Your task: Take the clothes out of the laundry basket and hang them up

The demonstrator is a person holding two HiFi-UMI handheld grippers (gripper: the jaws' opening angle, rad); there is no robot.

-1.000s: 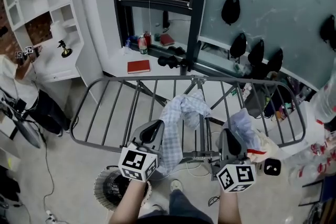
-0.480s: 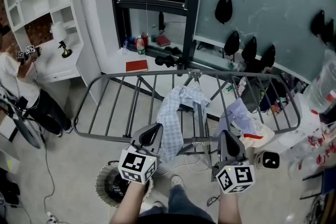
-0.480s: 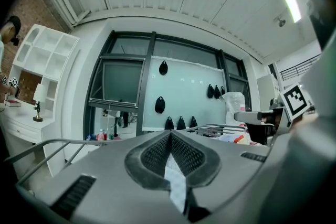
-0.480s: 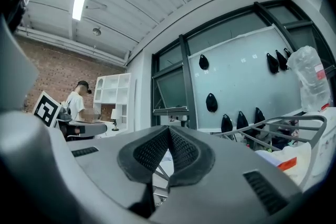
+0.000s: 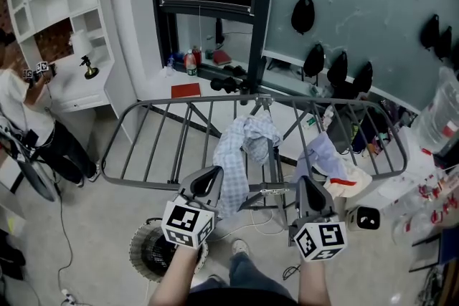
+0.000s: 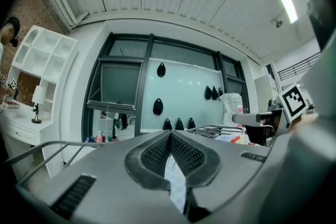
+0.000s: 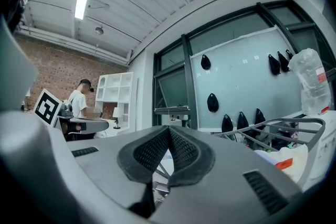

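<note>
Pinching a fold of the checked shirt, the left claw points at the drying rack. The right claw is pressed together.

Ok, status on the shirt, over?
Both shut: left gripper pinching the shirt, right gripper hold unclear. Shirt draped, bunched, over the rack. No obstruction seen.
</note>
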